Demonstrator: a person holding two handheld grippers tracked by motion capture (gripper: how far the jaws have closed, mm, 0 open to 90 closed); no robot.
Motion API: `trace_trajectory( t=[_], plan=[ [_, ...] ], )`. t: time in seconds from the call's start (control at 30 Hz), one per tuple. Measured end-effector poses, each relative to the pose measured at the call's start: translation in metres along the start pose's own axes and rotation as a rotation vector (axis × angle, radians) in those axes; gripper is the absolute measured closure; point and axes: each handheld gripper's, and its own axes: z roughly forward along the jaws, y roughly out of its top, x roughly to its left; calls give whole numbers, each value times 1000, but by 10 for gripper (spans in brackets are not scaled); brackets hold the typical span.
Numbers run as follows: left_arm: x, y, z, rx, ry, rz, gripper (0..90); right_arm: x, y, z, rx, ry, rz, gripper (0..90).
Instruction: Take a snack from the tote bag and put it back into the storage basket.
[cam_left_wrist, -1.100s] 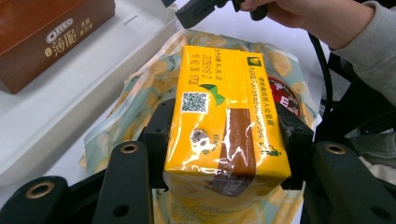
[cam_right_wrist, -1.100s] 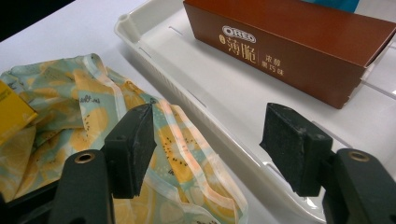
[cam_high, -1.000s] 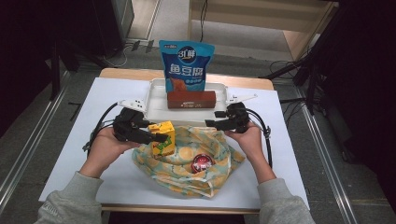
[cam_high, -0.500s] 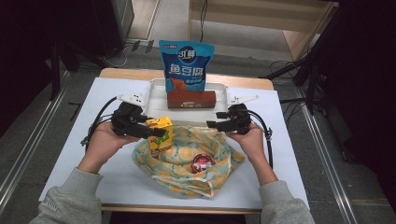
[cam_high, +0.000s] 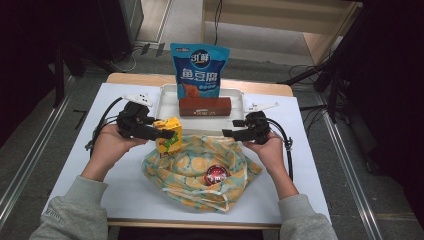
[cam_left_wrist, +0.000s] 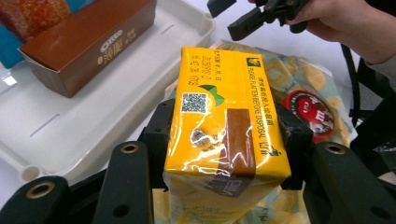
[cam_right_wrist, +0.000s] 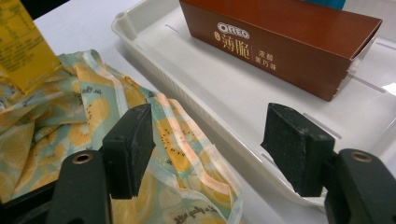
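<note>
Juice carton (cam_left_wrist: 227, 116): hanging in the left gripper (cam_high: 159, 134) just above the far-left edge of the patterned bag (cam_high: 200, 170), short of the white tray (cam_high: 170, 102).
Left pads: pinching the carton's two narrow sides.
Right gripper (cam_right_wrist: 208, 149): hovering with jaws spread and nothing between them, over the bag's far-right edge by the tray rim.
Handling: looking light, with stiff card under slick film (probably squashable), so the grip is best kept flat and mid-body.

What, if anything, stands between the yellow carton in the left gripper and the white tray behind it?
Nothing visible does. The left gripper holds the yellow carton above the patterned bag, just short of the white tray. The near left part of the tray is bare; the brown box lies farther right in it.
</note>
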Motion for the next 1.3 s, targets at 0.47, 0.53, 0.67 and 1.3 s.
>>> trace_trajectory(
  t=[0.47,0.53,0.67,1.3],
  plan=[
    [16,7,-4,-8,45,-19,514,3,1,0,-2,5,-3,345],
    [18,7,-4,-6,50,-18,514,3,1,0,-1,7,-1,345],
    [22,10,-4,-8,54,-24,514,3,1,1,2,8,-4,345],
    [48,18,-4,-36,148,-39,515,5,0,0,-5,6,-6,344]
  ],
)
